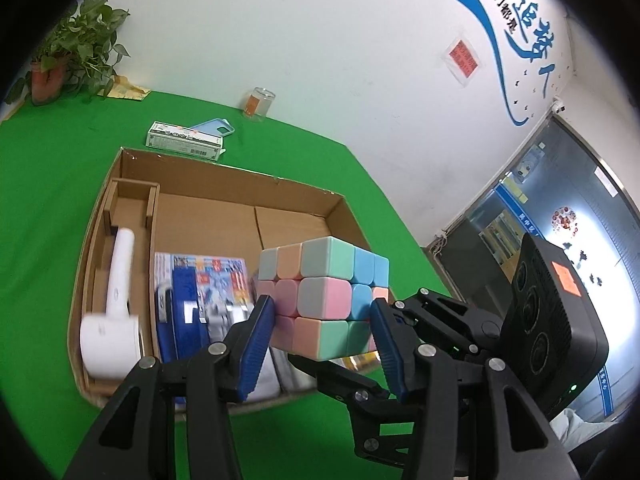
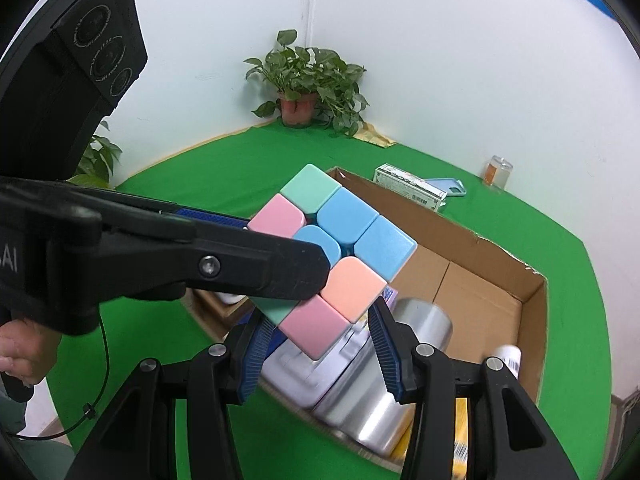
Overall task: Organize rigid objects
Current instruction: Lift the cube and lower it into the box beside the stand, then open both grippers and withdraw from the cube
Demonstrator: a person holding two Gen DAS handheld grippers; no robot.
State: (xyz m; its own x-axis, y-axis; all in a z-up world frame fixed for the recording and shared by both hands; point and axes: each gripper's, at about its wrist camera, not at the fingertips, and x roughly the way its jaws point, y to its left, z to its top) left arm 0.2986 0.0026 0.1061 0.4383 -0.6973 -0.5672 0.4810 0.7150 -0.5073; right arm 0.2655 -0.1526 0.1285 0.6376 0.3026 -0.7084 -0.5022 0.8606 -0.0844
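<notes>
Above the cardboard box (image 1: 224, 184), 1 pastel puzzle cube (image 1: 320, 300) hangs between 2 grippers. The left gripper (image 1: 324, 320) clamps its 2 blue pads (image 1: 256, 344) on opposite faces of the cube. The right gripper (image 2: 318, 334) has its fingers spread to either side of the cube's lower corner; whether they press it I cannot tell. Inside the box lie 1 white hair dryer (image 1: 112, 320), 1 silver can (image 2: 376, 396) and 1 printed packet (image 1: 208, 276). On the green table (image 1: 48, 208) sit 1 potted plant (image 1: 68, 56), 1 glass jar (image 1: 258, 104) and 1 small carton (image 1: 184, 140).
</notes>
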